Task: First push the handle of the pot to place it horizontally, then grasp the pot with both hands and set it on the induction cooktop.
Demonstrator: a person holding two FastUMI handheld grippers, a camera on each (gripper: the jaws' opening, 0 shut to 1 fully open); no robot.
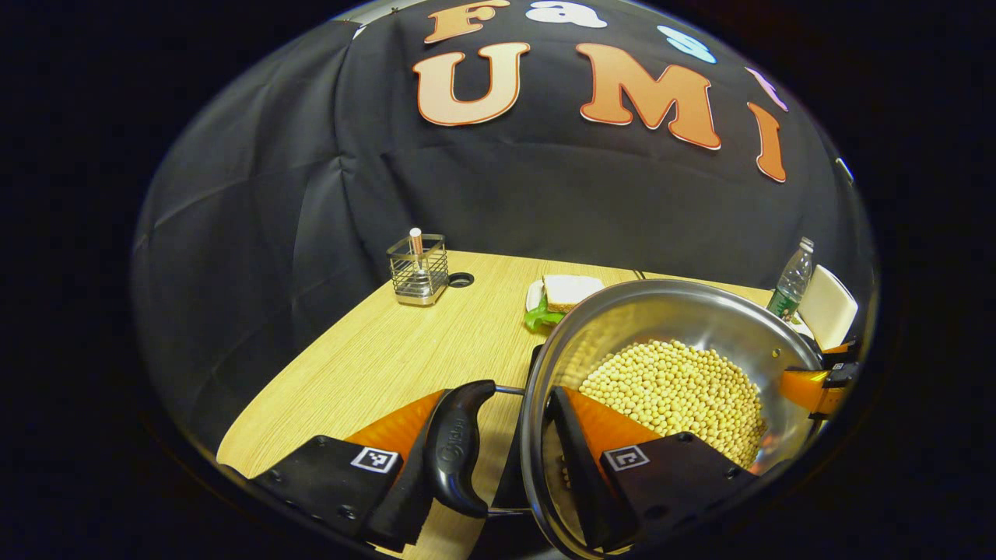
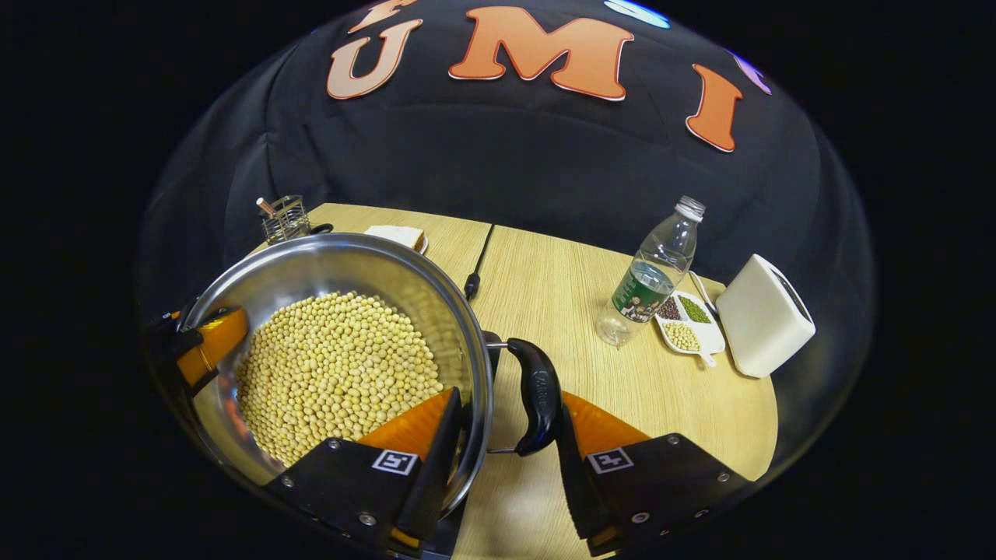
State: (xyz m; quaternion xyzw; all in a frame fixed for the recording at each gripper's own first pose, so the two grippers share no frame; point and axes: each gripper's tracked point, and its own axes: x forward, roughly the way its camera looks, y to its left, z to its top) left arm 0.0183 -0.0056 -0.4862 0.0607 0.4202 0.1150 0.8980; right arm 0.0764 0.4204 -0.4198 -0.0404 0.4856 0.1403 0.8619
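Wood-grain table [image 2: 560,288] against a black cloth wall. Steel pot [image 1: 669,311] full of soybeans [image 1: 677,393] sits at the near edge, gripped on both sides. Left gripper [image 1: 498,467] straddles the pot's left side: one finger outside the black side handle [image 1: 459,447], the other inside the rim, clamped on handle and wall together. Right gripper [image 2: 506,467] does the same on the opposite side, one finger inside among the beans, the other against the outside of the right handle [image 2: 537,397]. Far left: wire holder [image 1: 419,270], a sandwich [image 1: 570,290] on a plate. Right: water bottle [image 2: 652,272], divided dish of beans [image 2: 689,324], white box-shaped appliance [image 2: 762,315]. A black cable [image 2: 478,257] runs across the table beyond the pot.
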